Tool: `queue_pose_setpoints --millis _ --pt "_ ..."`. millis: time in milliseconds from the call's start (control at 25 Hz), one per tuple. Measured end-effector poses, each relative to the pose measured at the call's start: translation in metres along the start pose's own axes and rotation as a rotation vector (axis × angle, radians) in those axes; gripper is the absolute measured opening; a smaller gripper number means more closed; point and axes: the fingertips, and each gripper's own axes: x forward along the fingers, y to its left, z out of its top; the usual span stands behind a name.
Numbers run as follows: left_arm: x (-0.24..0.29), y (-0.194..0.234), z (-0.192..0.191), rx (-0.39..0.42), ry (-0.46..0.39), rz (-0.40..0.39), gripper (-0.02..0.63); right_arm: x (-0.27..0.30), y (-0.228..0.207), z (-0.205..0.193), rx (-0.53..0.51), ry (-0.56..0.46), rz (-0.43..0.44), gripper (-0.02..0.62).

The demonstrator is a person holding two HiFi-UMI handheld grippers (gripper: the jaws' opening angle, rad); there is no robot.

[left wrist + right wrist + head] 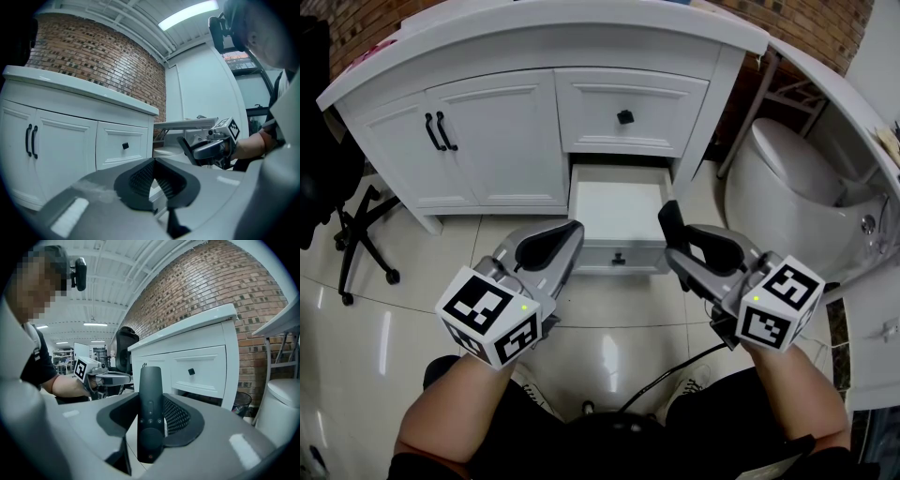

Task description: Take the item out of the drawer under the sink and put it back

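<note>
Remote [150, 427] clamped in right gripper [151, 401], held clear of open drawer [614, 206], likely ready for putting back; left gripper [154, 164] jaws together, empty

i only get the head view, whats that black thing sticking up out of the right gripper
Observer: It is a black remote control. The right gripper is closed on it.
Operator: which way is it facing
Observer: It stands upright, with its buttons facing back toward the right gripper's camera.
Operator: ok and the left one, holding anything
Observer: No. The left gripper view shows the left gripper with its jaws together and nothing between them.
</note>
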Motion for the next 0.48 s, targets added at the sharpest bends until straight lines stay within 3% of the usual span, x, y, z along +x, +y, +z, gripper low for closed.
queue_pose_setpoints --millis 480 --pt "-0.0003 -0.0003 0.0005 0.0 -0.001 0.002 0.006 -0.0001 -0.0008 0.0008 -0.004 -0.001 -0.005 0.166"
